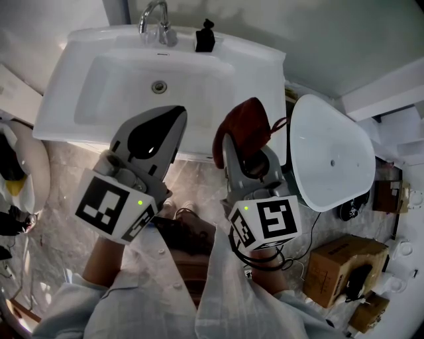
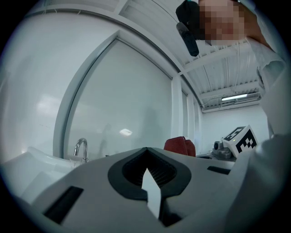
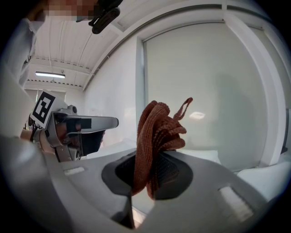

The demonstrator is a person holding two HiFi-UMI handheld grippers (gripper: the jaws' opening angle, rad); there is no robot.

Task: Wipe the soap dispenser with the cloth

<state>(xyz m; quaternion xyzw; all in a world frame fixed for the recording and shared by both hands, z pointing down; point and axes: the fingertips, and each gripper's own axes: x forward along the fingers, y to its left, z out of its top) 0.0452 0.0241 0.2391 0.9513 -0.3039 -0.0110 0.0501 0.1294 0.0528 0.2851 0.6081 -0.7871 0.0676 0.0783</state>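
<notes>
White sink (image 1: 93,99) fills the far side, with a white oval fixture (image 1: 331,159) to its right. Both grippers hover at the sink's near edge. The left gripper (image 1: 173,118) is pressed together on nothing, and the right gripper (image 3: 150,177) is pinching a bunched red cloth (image 3: 157,132). The black soap dispenser (image 1: 205,36) stands on the far rim, just right of the tap (image 1: 154,20), well apart from the cloth.

Soap dispenser (image 1: 205,36) on sink (image 1: 73,73) rim, right of faucet (image 1: 156,20) — cloth (image 1: 244,129) before sink.
</notes>
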